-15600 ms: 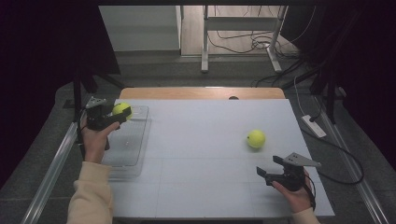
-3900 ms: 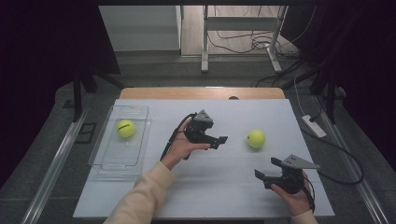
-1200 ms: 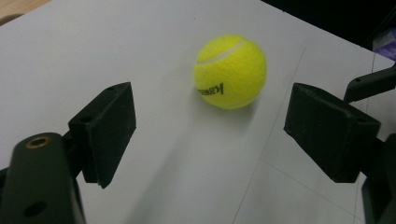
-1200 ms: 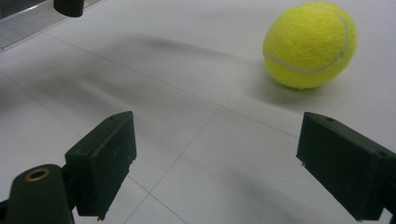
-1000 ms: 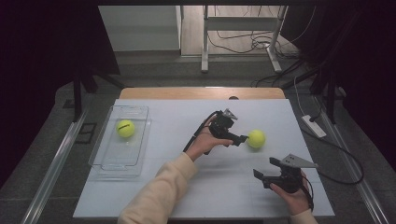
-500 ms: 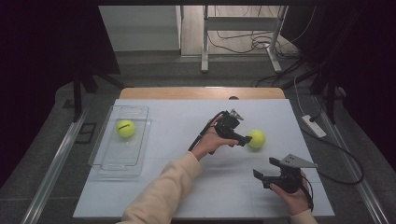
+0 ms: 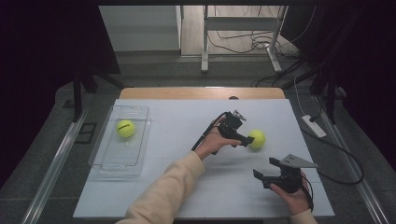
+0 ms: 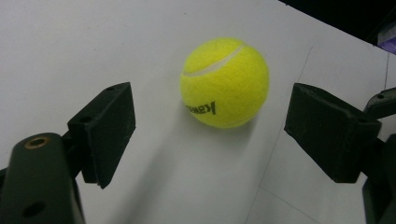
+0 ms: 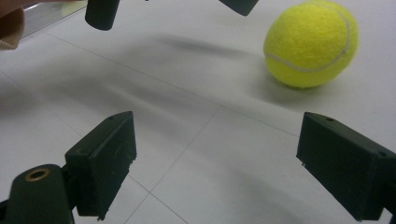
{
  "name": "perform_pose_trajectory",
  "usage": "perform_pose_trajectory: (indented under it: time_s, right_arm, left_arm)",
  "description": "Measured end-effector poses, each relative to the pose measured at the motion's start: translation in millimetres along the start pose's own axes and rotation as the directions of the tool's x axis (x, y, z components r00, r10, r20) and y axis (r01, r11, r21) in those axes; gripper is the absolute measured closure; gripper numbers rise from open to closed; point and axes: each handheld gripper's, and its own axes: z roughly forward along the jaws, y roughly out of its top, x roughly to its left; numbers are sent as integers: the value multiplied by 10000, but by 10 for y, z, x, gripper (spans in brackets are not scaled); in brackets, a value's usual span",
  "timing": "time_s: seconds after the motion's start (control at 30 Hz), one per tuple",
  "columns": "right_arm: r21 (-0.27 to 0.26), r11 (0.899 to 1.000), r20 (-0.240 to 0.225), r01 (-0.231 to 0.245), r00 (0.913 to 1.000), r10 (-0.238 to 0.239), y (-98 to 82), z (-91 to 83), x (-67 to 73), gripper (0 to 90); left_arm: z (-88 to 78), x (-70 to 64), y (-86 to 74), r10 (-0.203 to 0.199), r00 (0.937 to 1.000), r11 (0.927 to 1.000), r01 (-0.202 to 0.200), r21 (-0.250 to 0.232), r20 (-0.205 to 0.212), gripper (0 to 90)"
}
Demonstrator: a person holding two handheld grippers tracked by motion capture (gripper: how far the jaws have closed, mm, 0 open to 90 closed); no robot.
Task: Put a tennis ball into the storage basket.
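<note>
The tennis ball (image 7: 256,138) sits on the white worktop (image 7: 187,186), closer to its right edge than its left. The left gripper (image 7: 239,139) is right beside the ball, and its fingers (image 8: 106,130) are wide apart with the ball just ahead, between them but not touched. The right gripper (image 7: 271,175) rests nearer the front edge, fingers apart too, holding nothing. The left one is nearer, so it looks set to grab. Another ball (image 7: 125,128) lies in the clear tray (image 7: 116,163) by the left edge.
</note>
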Motion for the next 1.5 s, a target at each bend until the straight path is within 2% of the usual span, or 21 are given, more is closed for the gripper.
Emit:
perform_pose_trajectory:
  time_s: [0.63, 1.5]
  right_arm:
    - [-13, 10000, 24, 45, 10000, -45, -7, -10, -3, 115]
    - [-39, 10000, 32, -30, 10000, 31, -13, -25, -1, 115]
  left_arm:
    - [130, -28, 80, -202, 9994, 9998, 204, -39, 277, 152]
    - [340, -70, 151, 1, 9991, 9997, -12, 256, 413, 153]
